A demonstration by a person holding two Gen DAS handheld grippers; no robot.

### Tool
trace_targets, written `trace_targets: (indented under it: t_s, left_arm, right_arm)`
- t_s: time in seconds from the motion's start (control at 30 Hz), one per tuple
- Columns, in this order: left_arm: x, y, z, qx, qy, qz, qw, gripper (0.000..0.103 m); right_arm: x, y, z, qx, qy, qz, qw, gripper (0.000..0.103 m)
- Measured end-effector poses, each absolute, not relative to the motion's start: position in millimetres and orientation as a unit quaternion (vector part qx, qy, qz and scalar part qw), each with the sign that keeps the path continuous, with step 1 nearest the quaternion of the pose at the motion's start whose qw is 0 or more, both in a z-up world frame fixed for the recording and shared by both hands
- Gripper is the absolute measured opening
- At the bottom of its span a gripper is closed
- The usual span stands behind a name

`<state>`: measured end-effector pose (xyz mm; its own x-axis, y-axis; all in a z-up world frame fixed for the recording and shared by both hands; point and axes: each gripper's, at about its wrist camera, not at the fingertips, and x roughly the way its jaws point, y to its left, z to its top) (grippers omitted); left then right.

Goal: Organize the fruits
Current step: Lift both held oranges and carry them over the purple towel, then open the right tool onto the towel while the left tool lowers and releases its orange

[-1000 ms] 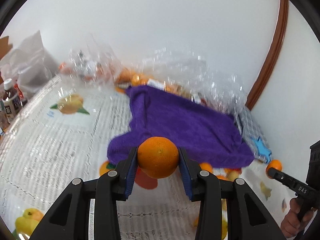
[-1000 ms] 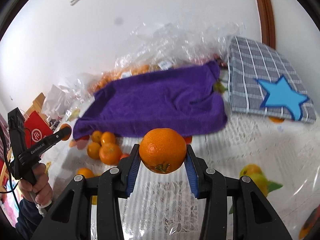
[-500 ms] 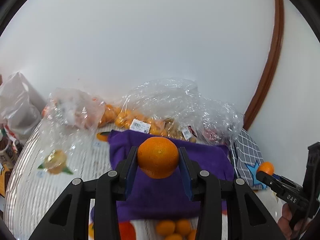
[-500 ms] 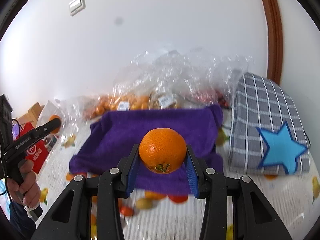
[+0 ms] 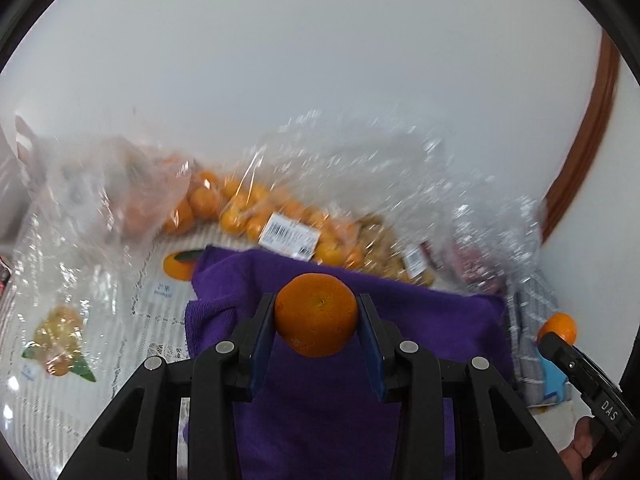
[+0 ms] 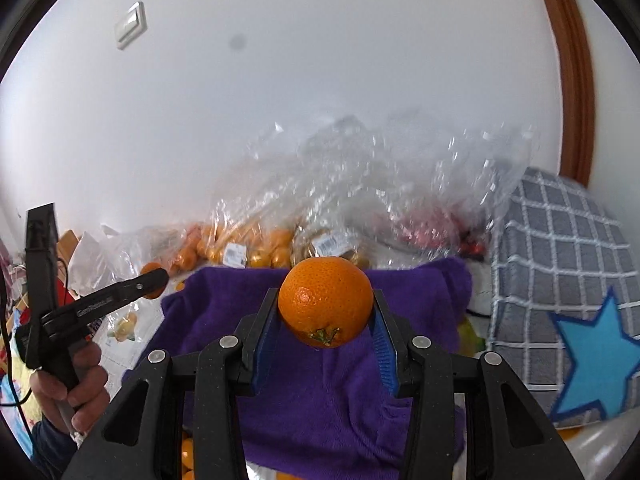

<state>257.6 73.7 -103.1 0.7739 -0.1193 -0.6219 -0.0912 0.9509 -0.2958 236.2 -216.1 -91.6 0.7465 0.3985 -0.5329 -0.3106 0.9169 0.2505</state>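
Observation:
My left gripper (image 5: pixel 316 316) is shut on an orange (image 5: pixel 316 314) and holds it in the air over a purple towel (image 5: pixel 420 320). My right gripper (image 6: pixel 325 306) is shut on another orange (image 6: pixel 325 300), stem end down, also above the purple towel (image 6: pixel 320 400). Each gripper shows in the other's view: the right one at the far right (image 5: pixel 560 340) with its orange (image 5: pixel 558 326), the left one at the far left (image 6: pixel 154 278) held by a hand.
Clear plastic bags of small oranges (image 5: pixel 240 208) and other fruit (image 6: pixel 360 208) lie against the white wall behind the towel. A grey checked cloth with a blue star (image 6: pixel 568 300) lies to the right. A fruit-print tablecloth (image 5: pixel 80 320) covers the table.
Both grippers have moved forward over the purple towel toward the bags at the wall, each still holding its orange. The loose oranges on the table have dropped out of view.

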Motion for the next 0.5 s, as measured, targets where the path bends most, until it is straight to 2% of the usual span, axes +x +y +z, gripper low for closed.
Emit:
trace_targets:
  t_s: [0.23, 0.5]
  left_arm:
    - [274.4, 79.3, -134.3, -0.188, 0.379, -0.025, 0.906, 0.038]
    - [279.1, 58.9, -146.4, -0.141, 0.401, -0.029, 0.905, 0.038]
  right_arm:
    - [258.6, -215.4, -143.7, 0.088, 0.365, 0.185, 0.908, 0.043]
    - [265.4, -212.0, -165.0, 0.084, 0.379, 0.177, 0.904, 0.043]
